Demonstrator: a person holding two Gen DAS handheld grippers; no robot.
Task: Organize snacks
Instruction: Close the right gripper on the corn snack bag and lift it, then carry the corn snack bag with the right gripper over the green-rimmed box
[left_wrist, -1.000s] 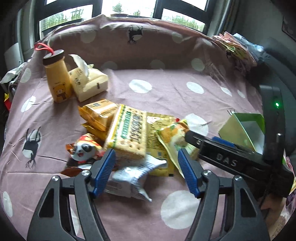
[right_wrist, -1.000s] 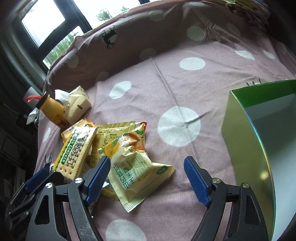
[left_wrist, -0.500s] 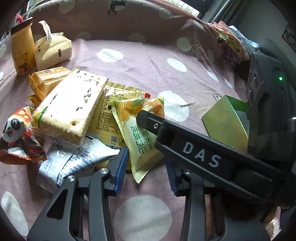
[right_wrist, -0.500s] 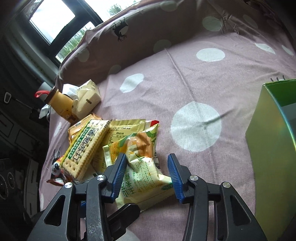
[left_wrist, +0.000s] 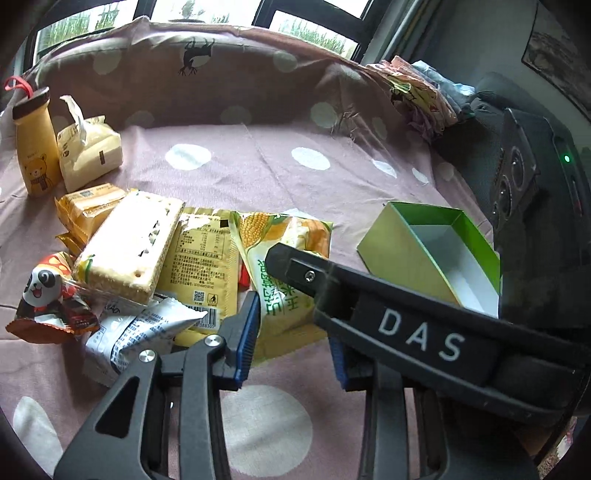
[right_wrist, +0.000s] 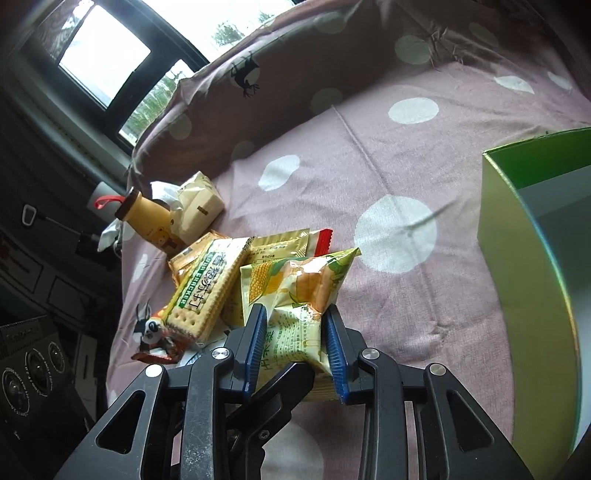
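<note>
A yellow corn snack bag (right_wrist: 295, 291) lies on top of a pile of snacks on a pink dotted cloth. My right gripper (right_wrist: 295, 343) is shut on its lower end. In the left wrist view the same bag (left_wrist: 280, 266) lies between the blue pads of my left gripper (left_wrist: 291, 338), with the right gripper's black finger (left_wrist: 369, 295) crossing over it. The left jaws are narrowed, and whether they press the bag is hidden. A green open box (left_wrist: 436, 247) stands right of the pile, also in the right wrist view (right_wrist: 532, 258).
The pile holds a cracker pack (left_wrist: 129, 247), a flat yellow packet (left_wrist: 203, 266), a silver packet (left_wrist: 136, 332) and a panda sweet (left_wrist: 44, 295). A yellow bear bottle (left_wrist: 35, 147) and a wrapped bun (left_wrist: 88, 151) stand at the back left. Clothes (left_wrist: 417, 96) lie at the back right.
My right gripper has closed from wide open onto the corn bag. My left gripper has narrowed and moved from the silver packet to the right, to the corn bag.
</note>
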